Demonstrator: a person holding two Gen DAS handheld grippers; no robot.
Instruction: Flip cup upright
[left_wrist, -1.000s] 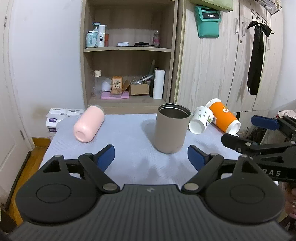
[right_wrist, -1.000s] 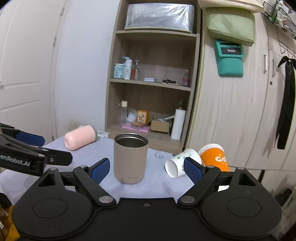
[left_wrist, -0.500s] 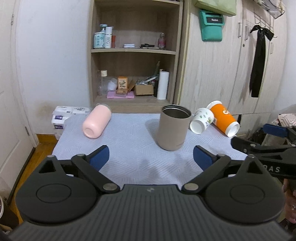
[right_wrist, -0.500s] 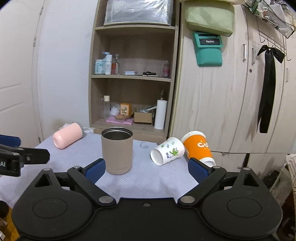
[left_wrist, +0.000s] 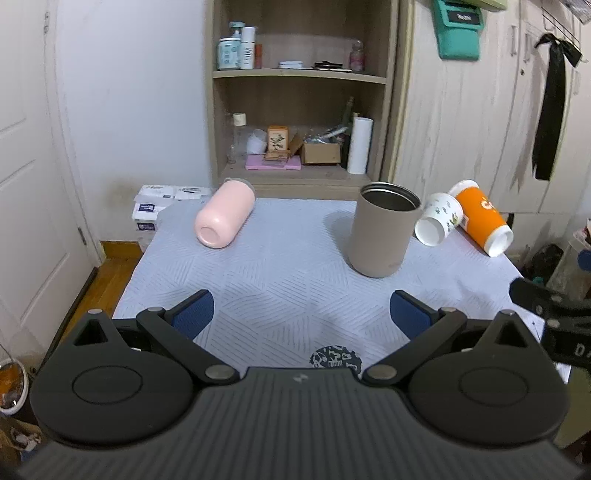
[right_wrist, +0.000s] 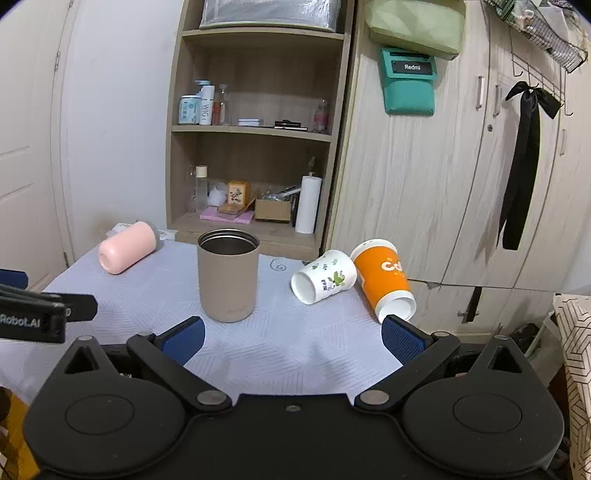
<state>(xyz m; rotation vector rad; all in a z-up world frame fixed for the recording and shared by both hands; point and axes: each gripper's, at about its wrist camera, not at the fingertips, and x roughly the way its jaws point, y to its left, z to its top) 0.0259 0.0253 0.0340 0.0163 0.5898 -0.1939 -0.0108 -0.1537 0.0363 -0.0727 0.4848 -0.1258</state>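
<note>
Pale quilted table (left_wrist: 280, 266) before shelves; tan cup (left_wrist: 384, 230) upright, three lying. Both tongs, left gripper (left_wrist: 301, 314) and right gripper (right_wrist: 291, 338), gaping, empty. Best to approach the floral cup (right_wrist: 325, 276) at one o'clock, pinching mid-body, then rotating.

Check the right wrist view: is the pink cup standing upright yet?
No, the pink cup lies on its side on the table cloth, left of the upright beige tumbler.
</note>
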